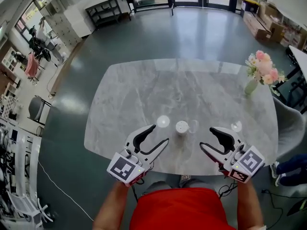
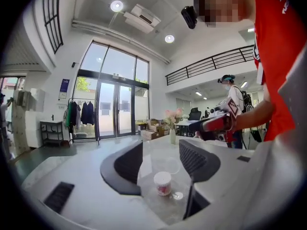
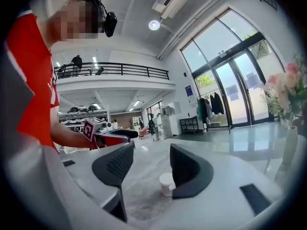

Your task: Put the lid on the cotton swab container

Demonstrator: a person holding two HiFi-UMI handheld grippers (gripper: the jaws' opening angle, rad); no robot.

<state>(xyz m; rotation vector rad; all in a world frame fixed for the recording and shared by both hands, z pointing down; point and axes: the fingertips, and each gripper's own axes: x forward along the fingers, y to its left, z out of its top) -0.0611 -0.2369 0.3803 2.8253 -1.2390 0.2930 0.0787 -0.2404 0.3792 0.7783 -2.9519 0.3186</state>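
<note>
Left gripper and right gripper both gape wide, empty. Cotton swab container sits just ahead between them. One clumsy jaw bump probably topples it.

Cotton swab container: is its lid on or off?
On: a white lid caps the cotton swab container, which stands upright on the table.

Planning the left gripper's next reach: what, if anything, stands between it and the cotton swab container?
Nothing visible does. The left gripper, jaws apart and empty, points toward the cotton swab container, which stands upright just ahead. Only bare table lies between them.
</note>
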